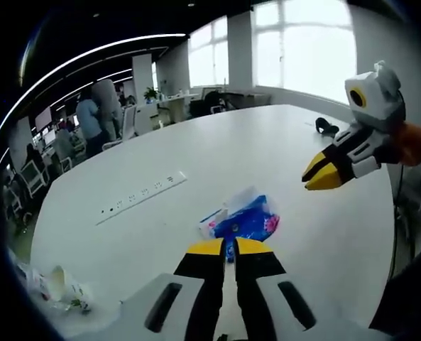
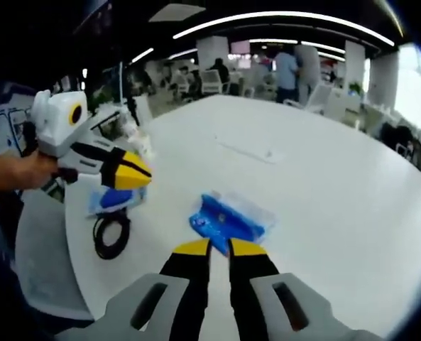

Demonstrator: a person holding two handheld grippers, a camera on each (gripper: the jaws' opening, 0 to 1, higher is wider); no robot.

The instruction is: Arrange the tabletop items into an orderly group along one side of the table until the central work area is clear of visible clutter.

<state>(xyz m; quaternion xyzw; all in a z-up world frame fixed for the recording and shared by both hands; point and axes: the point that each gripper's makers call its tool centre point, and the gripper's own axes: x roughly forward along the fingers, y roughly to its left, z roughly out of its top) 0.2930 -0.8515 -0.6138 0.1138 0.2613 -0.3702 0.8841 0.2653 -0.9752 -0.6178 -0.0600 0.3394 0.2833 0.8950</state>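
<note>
My left gripper point(image 1: 228, 246) and right gripper point(image 2: 219, 246) hang nearly closed, gripping nothing. A blue tissue pack point(image 1: 247, 219) lies just ahead on the white table point(image 1: 267, 156).

Print on blue tissue pack point(image 1: 244, 220) too blurred to read; near end hidden behind left gripper point(image 1: 224, 246) tips. Crumpled wrappers point(image 1: 54, 288) at table edge cut by view's rim, contents unclear. Small dark object point(image 1: 326, 127) far across table too small to identify. Blue-and-white item point(image 2: 111, 200) partly hidden behind other gripper's yellow tips. Black cable coil point(image 2: 111, 235) ends unclear. Background people point(image 2: 287, 69) blurred.
</note>
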